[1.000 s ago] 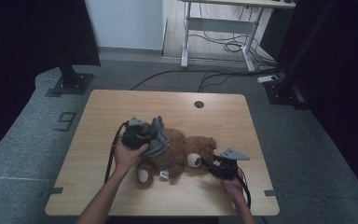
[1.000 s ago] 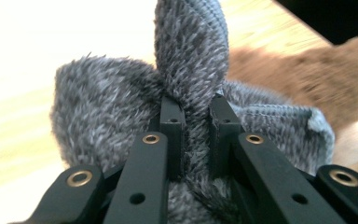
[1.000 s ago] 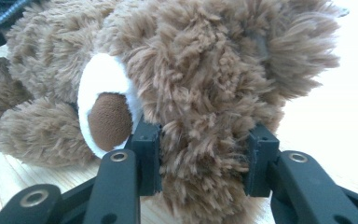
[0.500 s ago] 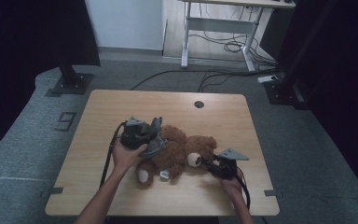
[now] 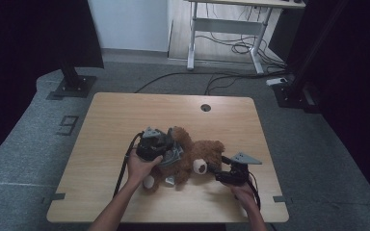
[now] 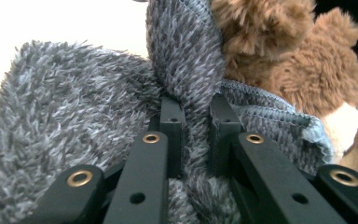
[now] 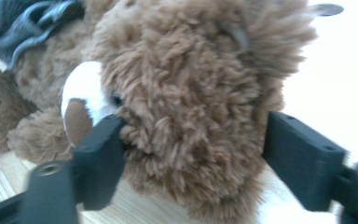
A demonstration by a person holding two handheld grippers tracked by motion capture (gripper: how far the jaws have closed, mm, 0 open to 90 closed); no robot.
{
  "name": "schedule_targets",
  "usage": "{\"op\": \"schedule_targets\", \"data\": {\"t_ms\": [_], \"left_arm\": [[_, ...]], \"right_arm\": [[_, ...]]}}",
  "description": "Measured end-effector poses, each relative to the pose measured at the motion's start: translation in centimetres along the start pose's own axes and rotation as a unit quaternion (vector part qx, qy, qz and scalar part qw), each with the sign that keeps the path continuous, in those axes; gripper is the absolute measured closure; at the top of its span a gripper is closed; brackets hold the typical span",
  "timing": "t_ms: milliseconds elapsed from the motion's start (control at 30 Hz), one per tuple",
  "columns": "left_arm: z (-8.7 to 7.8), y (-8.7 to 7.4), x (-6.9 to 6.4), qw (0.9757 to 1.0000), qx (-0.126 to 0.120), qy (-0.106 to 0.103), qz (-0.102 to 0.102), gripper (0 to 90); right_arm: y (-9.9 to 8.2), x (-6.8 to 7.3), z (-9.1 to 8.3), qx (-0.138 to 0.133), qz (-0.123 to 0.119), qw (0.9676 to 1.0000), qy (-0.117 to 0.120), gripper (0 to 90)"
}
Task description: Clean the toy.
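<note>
A brown teddy bear (image 5: 195,161) lies on the wooden table (image 5: 125,110), head toward the right. A fuzzy grey garment (image 6: 74,102) is bunched over its body. My left gripper (image 5: 170,153) is at the bear's back, shut on a fold of that grey fabric, with the pads (image 6: 172,121) pinching it from both sides. My right gripper (image 5: 219,169) points at the bear's head (image 7: 186,70). Its jaws have just been opening and now stand wide on either side of the head, with a white muzzle (image 7: 81,91) beside one jaw.
A round cable hole (image 5: 205,107) sits near the table's far edge. Bare wood lies left and far of the bear. Beyond the table are a black stand foot (image 5: 72,84), another stand (image 5: 294,94) and a white desk frame with cables (image 5: 226,33).
My left hand has shifted a little to the right with the grey fabric still pinched. The right hand has stayed where it was beside the bear's head.
</note>
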State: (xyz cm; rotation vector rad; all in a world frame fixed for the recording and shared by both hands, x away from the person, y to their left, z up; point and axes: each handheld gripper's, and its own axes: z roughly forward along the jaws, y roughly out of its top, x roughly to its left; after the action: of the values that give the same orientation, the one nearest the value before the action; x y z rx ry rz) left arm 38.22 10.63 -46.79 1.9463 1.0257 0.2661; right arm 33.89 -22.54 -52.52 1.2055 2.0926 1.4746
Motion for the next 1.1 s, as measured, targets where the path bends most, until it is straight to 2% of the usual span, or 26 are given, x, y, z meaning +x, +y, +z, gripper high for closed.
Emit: {"op": "schedule_targets", "data": {"t_ms": [67, 167, 233, 333, 400, 533, 600, 667, 700, 733, 833, 900, 933, 967, 1000, 1067, 1100], "left_arm": [[-0.2, -0.4, -0.2, 1.0000, -0.003, -0.003, 0.002, 79.1], [-0.4, -0.8, -0.7, 0.9999, -0.008, -0.005, 0.008, 79.2], [-0.6, -1.0, -0.8, 0.9999, -0.009, -0.008, 0.010, 79.2], [-0.8, -1.3, -0.9, 0.9998, -0.011, -0.014, 0.008, 79.2], [-1.0, -1.5, -1.0, 0.9997, -0.012, -0.018, 0.006, 79.2], [-1.6, -1.9, -1.1, 0.9995, -0.011, -0.029, 0.008, 79.1], [-2.0, -2.2, -1.1, 0.9992, -0.014, -0.037, 0.006, 78.9], [-2.7, -2.4, -0.8, 0.9988, -0.019, -0.045, -0.005, 78.3], [-2.7, -2.4, -0.8, 0.9988, -0.019, -0.045, -0.005, 78.0], [-3.6, -2.5, -0.1, 0.9988, -0.026, -0.039, -0.014, 77.8], [-4.9, -2.5, 1.5, 0.9986, -0.033, -0.021, -0.035, 76.8], [-5.9, -2.8, 3.2, 0.9974, -0.040, -0.007, -0.060, 76.5], [-5.9, -2.8, 3.2, 0.9974, -0.040, -0.007, -0.060, 76.4], [-6.2, -3.1, 4.2, 0.9965, -0.031, -0.009, -0.078, 76.2], [-6.2, -3.3, 4.7, 0.9961, -0.018, -0.015, -0.085, 75.9], [-5.6, -3.7, 5.0, 0.9945, 0.016, -0.034, -0.098, 75.2], [-5.3, -3.8, 4.9, 0.9942, 0.028, -0.036, -0.097, 74.9]], "right_arm": [[0.5, -0.1, -0.4, -0.005, 0.009, 1.0000, 0.000, 17.5], [1.9, -0.2, -1.0, -0.029, 0.035, 0.9990, 0.002, 14.4], [3.0, -0.1, -0.6, -0.023, 0.036, 0.9991, 0.001, 13.1], [4.4, 0.2, 0.7, -0.001, 0.033, 0.9994, 0.009, 11.2], [5.1, 0.6, 1.9, 0.028, 0.019, 0.9994, 0.005, 8.3], [4.8, 0.8, 3.5, 0.083, 0.023, 0.9962, 0.010, 3.7], [4.2, 0.7, 3.7, 0.089, 0.034, 0.9953, 0.017, 8.6], [3.7, 0.5, 3.4, 0.086, 0.037, 0.9954, 0.022, 17.2], [3.7, 0.5, 3.4, 0.086, 0.037, 0.9954, 0.022, 17.2], [3.4, 0.6, 3.1, 0.085, 0.039, 0.9954, 0.018, 28.6], [3.3, 0.7, 2.9, 0.084, 0.036, 0.9957, 0.019, 40.3], [3.2, 0.8, 2.7, 0.078, 0.022, 0.9964, 0.024, 45.6], [3.0, 0.7, 2.5, 0.073, 0.017, 0.9968, 0.028, 47.5], [2.9, 0.7, 2.4, 0.068, 0.014, 0.9971, 0.032, 48.8], [2.8, 0.7, 2.3, 0.064, 0.013, 0.9973, 0.033, 49.8], [2.6, 0.9, 2.2, 0.053, 0.006, 0.9979, 0.035, 51.6], [2.5, 1.1, 2.1, 0.047, -0.002, 0.9983, 0.034, 52.4]]}}
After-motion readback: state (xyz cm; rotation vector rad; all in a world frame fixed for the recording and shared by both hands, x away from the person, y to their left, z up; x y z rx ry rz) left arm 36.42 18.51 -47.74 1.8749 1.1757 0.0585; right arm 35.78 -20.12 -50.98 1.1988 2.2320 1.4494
